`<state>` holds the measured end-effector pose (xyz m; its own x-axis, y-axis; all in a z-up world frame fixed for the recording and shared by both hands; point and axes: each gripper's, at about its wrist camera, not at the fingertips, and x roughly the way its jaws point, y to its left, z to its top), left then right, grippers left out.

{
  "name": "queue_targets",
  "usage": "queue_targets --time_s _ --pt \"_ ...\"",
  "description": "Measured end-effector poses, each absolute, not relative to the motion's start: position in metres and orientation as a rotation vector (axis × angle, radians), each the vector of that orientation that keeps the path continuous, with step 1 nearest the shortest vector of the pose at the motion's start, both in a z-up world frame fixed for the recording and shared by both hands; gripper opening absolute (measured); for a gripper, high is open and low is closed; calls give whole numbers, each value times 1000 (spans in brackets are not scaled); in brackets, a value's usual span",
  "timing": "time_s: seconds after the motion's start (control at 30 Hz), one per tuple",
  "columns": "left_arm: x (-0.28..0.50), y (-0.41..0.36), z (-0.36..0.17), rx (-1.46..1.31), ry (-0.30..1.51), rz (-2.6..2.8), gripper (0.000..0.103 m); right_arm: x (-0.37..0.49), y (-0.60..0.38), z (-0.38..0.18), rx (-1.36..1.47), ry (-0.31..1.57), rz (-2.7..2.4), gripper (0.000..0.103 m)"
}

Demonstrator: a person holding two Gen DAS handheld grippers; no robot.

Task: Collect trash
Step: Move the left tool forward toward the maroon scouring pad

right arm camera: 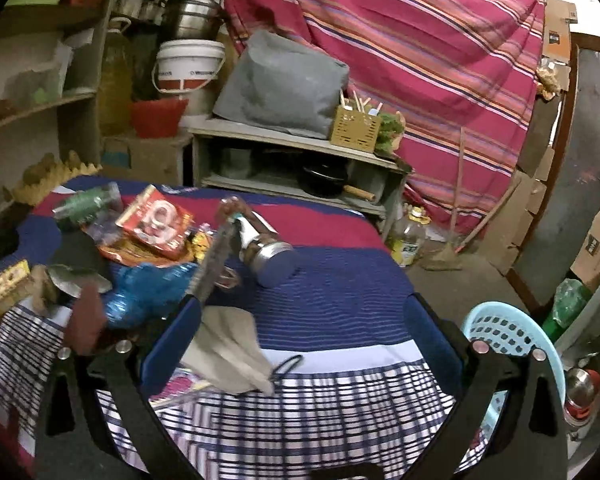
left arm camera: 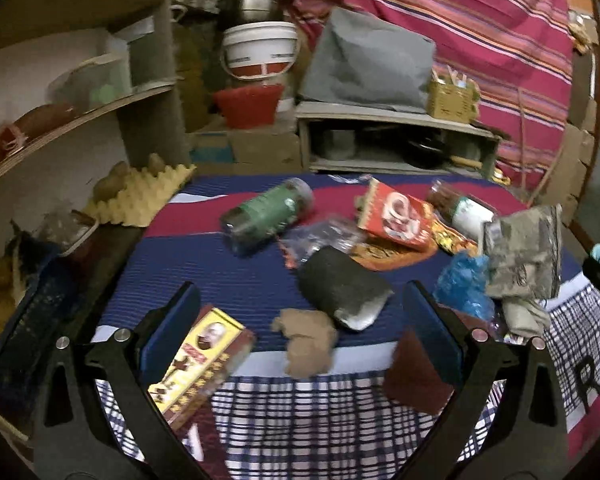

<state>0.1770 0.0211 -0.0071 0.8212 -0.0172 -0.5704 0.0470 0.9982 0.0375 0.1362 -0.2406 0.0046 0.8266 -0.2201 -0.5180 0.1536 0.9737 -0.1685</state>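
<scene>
Left claw (left arm camera: 300,316): jaws wide apart, holding nothing, above the desk (left arm camera: 228,280). Trash lies scattered ahead: yellow box (left arm camera: 200,364), green bottle (left arm camera: 268,212), red box (left arm camera: 396,216). Right claw (right arm camera: 300,320): jaws wide apart, holding nothing. Basket (right arm camera: 512,332) sits beside the desk.

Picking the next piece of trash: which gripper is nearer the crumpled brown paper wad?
Left. The brown paper wad lies just ahead between the open left gripper's fingers. The right gripper, also open, is off to the wad's right, past the blue plastic bag.
</scene>
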Motion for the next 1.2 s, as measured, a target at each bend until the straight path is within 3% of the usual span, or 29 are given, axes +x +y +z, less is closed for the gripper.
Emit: queue_targets --time_s 0.33,0.8,0.93,1.2 --pt "180 -12 -27 1 678 -220 98 138 -268 2 -29 605 -202 99" --pt "192 -44 -61 160 783 -250 97 139 -276 -4 20 628 -213 99" --pt "191 -41 -57 136 792 -277 86 141 -275 -6 16 640 -208 99" --pt "193 -27 -54 103 819 -270 77 142 -273 -8 15 652 -197 99"
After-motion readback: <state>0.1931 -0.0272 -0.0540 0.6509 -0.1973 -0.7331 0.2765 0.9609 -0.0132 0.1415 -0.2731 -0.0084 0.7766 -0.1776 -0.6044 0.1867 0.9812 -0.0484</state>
